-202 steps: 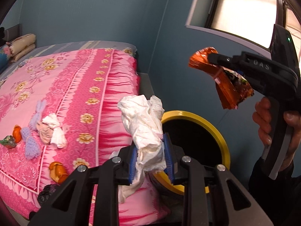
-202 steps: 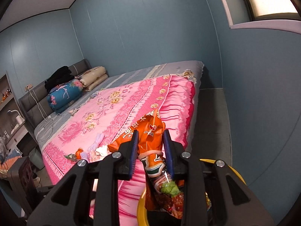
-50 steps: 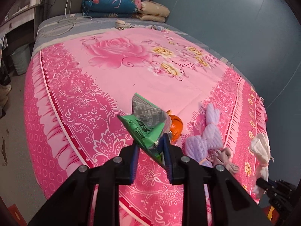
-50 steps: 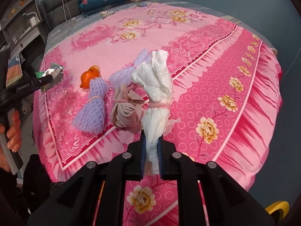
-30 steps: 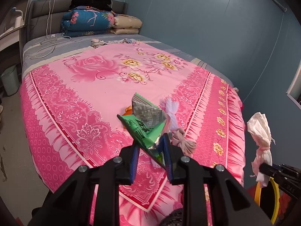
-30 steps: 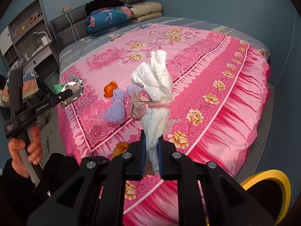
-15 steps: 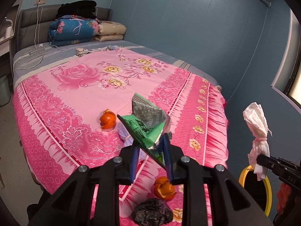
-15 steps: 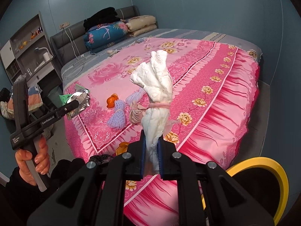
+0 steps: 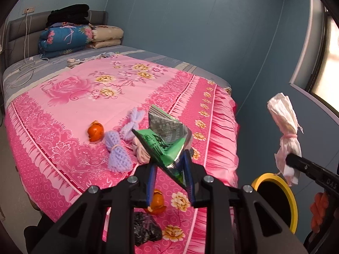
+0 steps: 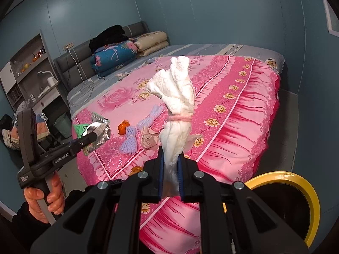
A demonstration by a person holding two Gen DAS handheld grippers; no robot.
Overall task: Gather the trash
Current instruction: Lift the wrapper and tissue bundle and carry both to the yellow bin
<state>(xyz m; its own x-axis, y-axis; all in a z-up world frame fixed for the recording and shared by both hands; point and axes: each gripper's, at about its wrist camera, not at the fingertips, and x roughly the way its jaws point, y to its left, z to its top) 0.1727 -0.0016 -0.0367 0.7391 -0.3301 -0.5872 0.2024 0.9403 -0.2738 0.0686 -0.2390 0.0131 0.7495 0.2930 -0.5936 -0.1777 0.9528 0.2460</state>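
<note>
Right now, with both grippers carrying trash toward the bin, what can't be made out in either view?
- Inside of the yellow-rimmed bin: black in both views, its contents unseen; the right view's edge cuts its rim.
- Dark crumpled item at the bed's near edge: half hidden behind the left gripper; what it is, unclear.
- Printing on the green wrapper: too small to read.
- Lower orange peel: mostly behind the left gripper's fingers.

The left gripper [image 10: 90, 136], seen from the right wrist camera, bears "GenRobot.AI" in white along its black body; a smaller white label near its handle is too small to read. The right gripper [image 9: 293, 160] shows raised letters "DAS". Print on the green wrapper [image 9: 164, 142] is illegible.
</note>
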